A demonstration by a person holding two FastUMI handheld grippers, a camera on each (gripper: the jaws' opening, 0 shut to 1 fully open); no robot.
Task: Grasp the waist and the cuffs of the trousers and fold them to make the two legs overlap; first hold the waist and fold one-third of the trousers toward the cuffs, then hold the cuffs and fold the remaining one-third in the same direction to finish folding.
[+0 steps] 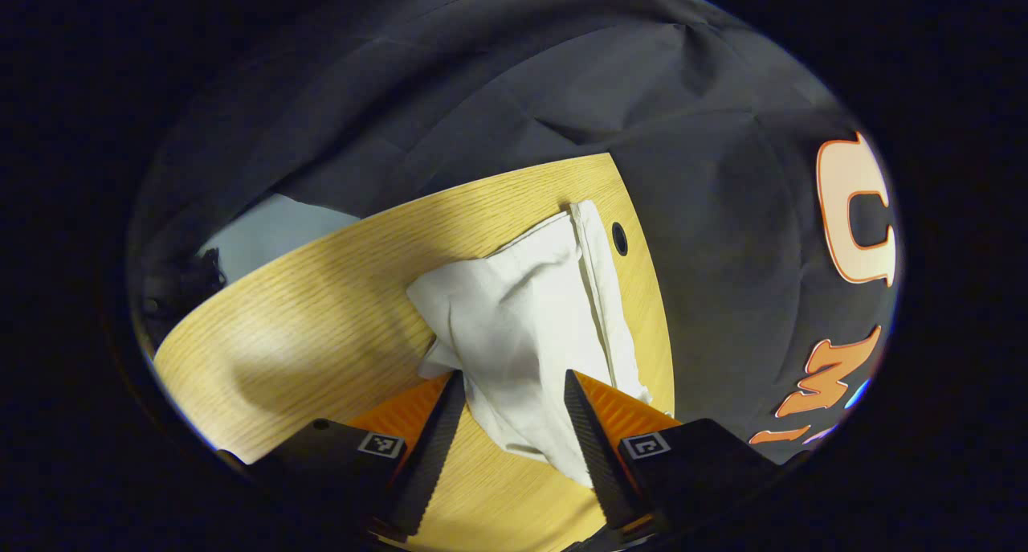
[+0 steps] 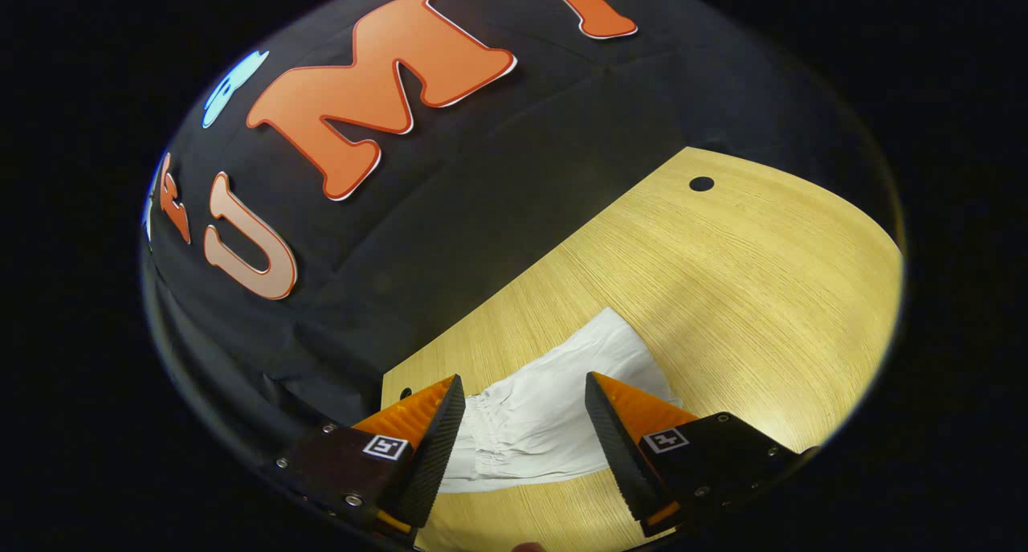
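Two handheld grippers hover over a pair of white trousers lying rumpled on a wooden table against the booth's dark cloth wall. Seen in the left gripper view, the left gripper has its fingers spread apart, straddling a bunched end of the cloth without pinching it; a hemmed band runs along the garment's far edge beside a small hole in the tabletop. Seen in the right gripper view, the right gripper is likewise agape over a gathered, puckered edge, probably the elastic waist, though the crumpling makes that hard to confirm. Neither tool has hold of anything yet, so the first fold appears not to have begun. For a clean start, each gripper would do well to come down over a single edge, catching both layers squarely at waist and cuff, then lift together so one leg lands flat on the other rather than dragging the heap sideways.
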